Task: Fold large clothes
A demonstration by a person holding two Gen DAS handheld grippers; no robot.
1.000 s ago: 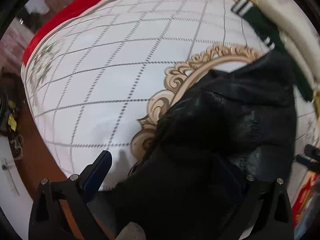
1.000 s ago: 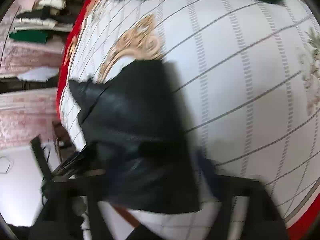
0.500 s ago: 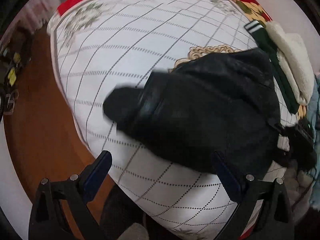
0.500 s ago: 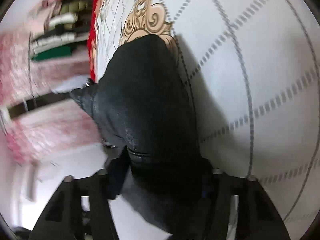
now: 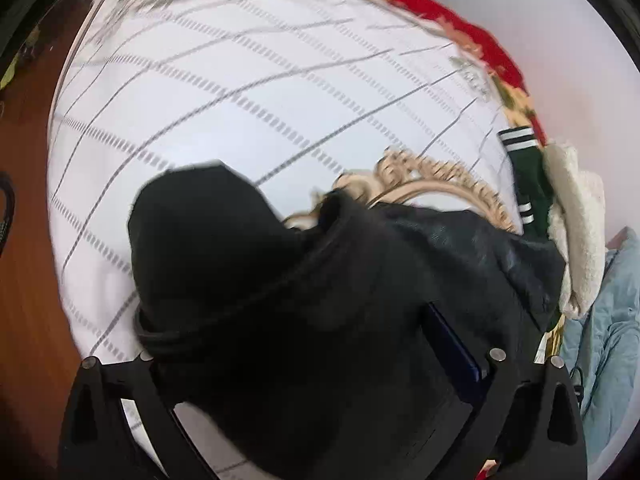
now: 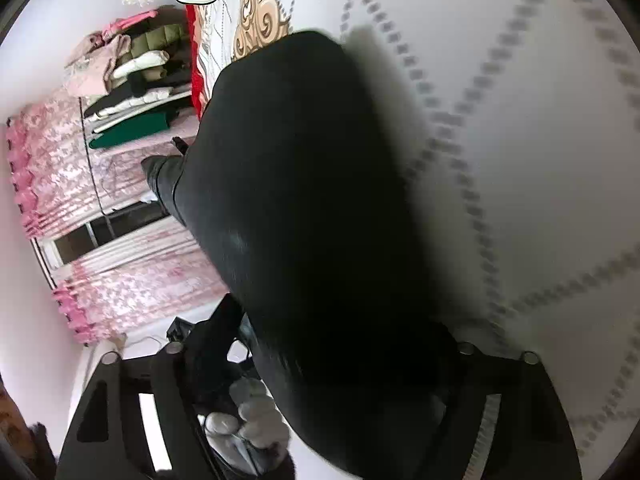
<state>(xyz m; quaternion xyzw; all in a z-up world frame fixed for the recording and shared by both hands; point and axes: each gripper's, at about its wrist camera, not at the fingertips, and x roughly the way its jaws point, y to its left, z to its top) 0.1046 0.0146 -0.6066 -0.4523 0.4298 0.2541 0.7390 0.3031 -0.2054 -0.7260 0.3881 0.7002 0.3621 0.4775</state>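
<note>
A black leather-look jacket [image 5: 320,300] lies bunched on the white quilted bed cover [image 5: 240,92]. In the left wrist view the cloth fills the space between my left gripper's fingers [image 5: 452,344]; the jaws stand wide and the left pad is hidden under the cloth. My left gripper [image 5: 316,364] sits right over the jacket's near part. In the right wrist view the jacket [image 6: 320,220] hangs lifted off the bed, running down into my right gripper [image 6: 320,360], which is shut on it. Its fingertips are hidden by the cloth.
A green garment with white stripes [image 5: 524,176] and a cream fleece [image 5: 576,232] lie at the bed's far right, with light blue cloth [image 5: 612,320] beside. Wooden floor [image 5: 24,280] is at the left. Stacked folded clothes [image 6: 136,80] and pink curtains [image 6: 100,220] are beyond the bed.
My left gripper has moved forward over the jacket, which now fills the space between its fingers. My right gripper has lifted its hold of the jacket higher off the bed.
</note>
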